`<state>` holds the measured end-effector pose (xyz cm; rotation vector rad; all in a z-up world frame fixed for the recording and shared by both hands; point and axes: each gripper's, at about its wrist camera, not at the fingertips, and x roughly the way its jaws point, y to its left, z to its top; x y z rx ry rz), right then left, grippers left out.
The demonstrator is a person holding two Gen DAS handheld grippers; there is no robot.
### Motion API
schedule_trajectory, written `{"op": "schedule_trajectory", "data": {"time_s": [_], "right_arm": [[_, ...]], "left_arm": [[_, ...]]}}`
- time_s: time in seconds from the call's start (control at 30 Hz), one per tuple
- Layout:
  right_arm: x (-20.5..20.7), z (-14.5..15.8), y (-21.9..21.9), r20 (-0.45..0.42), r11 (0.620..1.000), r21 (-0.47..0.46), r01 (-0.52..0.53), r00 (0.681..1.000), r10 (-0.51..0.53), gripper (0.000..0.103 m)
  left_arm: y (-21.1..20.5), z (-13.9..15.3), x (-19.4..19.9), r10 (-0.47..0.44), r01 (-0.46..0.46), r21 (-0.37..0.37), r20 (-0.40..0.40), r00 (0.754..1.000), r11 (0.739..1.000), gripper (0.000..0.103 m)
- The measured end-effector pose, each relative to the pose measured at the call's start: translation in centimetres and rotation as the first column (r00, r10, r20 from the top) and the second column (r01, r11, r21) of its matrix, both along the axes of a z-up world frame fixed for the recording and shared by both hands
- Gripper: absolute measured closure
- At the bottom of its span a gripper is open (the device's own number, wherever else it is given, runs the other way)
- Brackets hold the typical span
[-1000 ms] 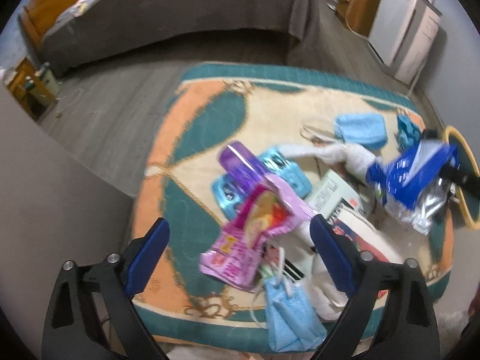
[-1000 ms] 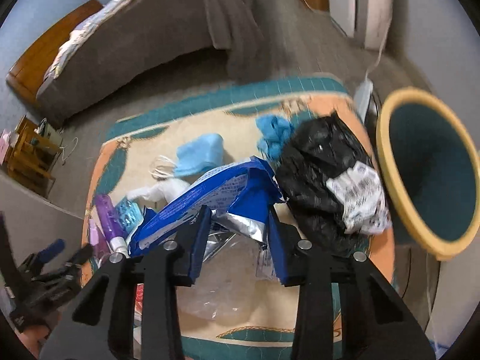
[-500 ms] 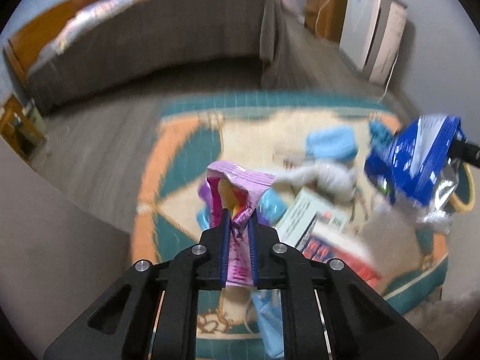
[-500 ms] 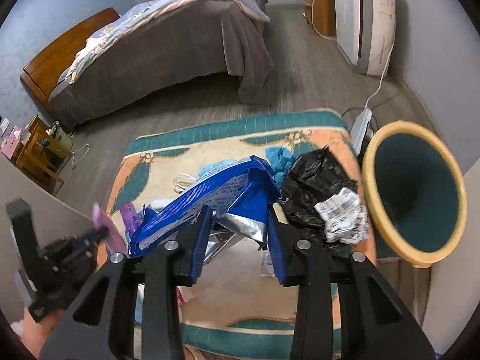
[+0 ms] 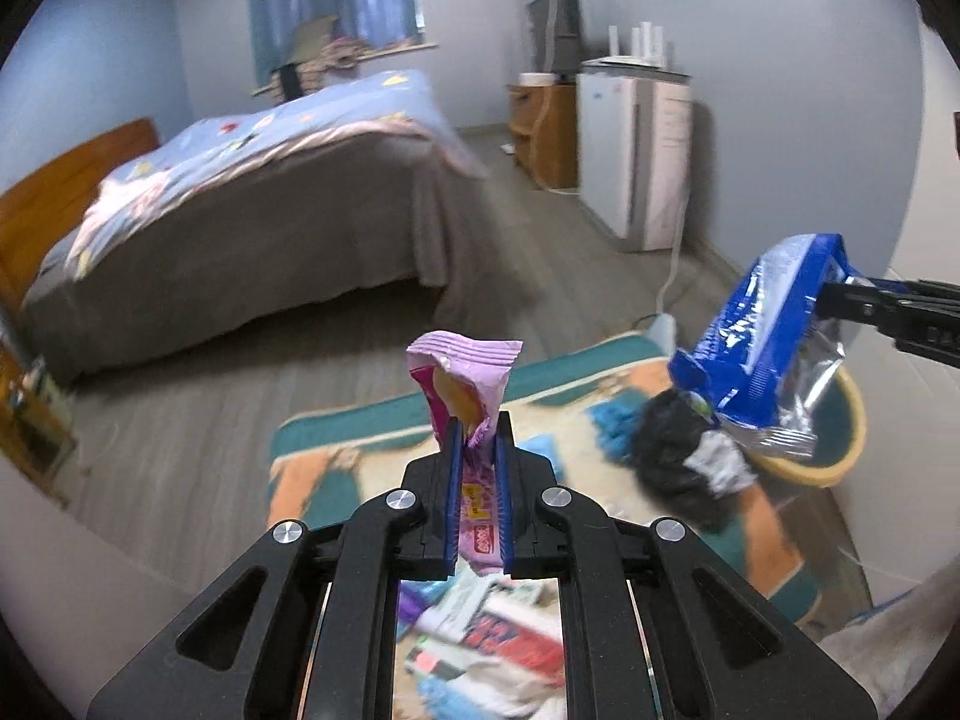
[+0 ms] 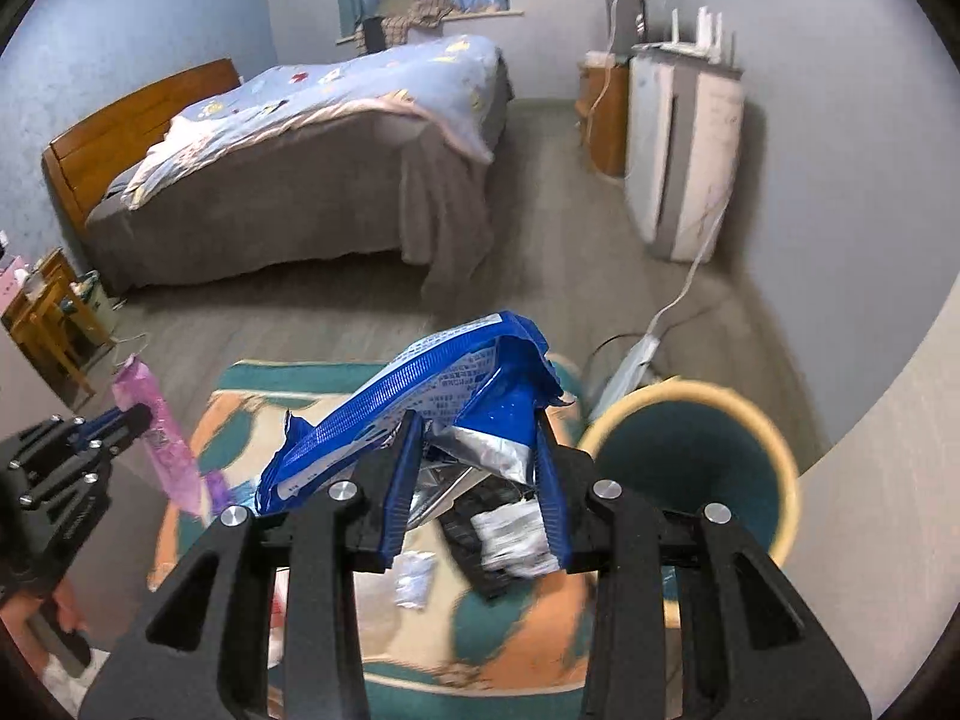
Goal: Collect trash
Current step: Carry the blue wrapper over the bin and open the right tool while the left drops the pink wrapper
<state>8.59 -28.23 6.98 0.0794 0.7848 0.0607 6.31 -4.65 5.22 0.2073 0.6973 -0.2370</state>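
One view only – black bag (image 5: 672, 450) unobscured

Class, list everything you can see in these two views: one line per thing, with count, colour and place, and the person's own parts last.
pink wrapper: one, pink, in left claw
blue bag: one, blue and silver, in right claw
bin: one, yellow rim, teal inside, right of rug
black bag: one, black, on rug by bin
rug: one, teal, orange, cream, on floor
litter: several, mixed colours, blurred, on rug
bed: one, grey and blue, behind
white unit: one, white, right wall
left claw: one, black, blue pads, shut
right claw: one, black, blue pads, gripping
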Motion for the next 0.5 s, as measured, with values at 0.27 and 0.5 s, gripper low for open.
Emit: {"op": "schedule_trajectory", "data": {"time_s": [0.27,0.5], "right_arm": [[0.7,-1.8,-6.3,0.033,0.987,-0.106,0.121,0.992,-0.118,0.067],[1.9,-5.1,-12.5,-0.046,0.972,-0.063,0.226,0.972,-0.229,0.067]], "left_arm": [[-7.4,0.2,0.2,-0.133,0.133,0.011,-0.021,0.991,0.991,0.092],[-12.7,-1.2,1.0,-0.202,0.202,-0.018,-0.059,0.978,0.979,0.092]]}}
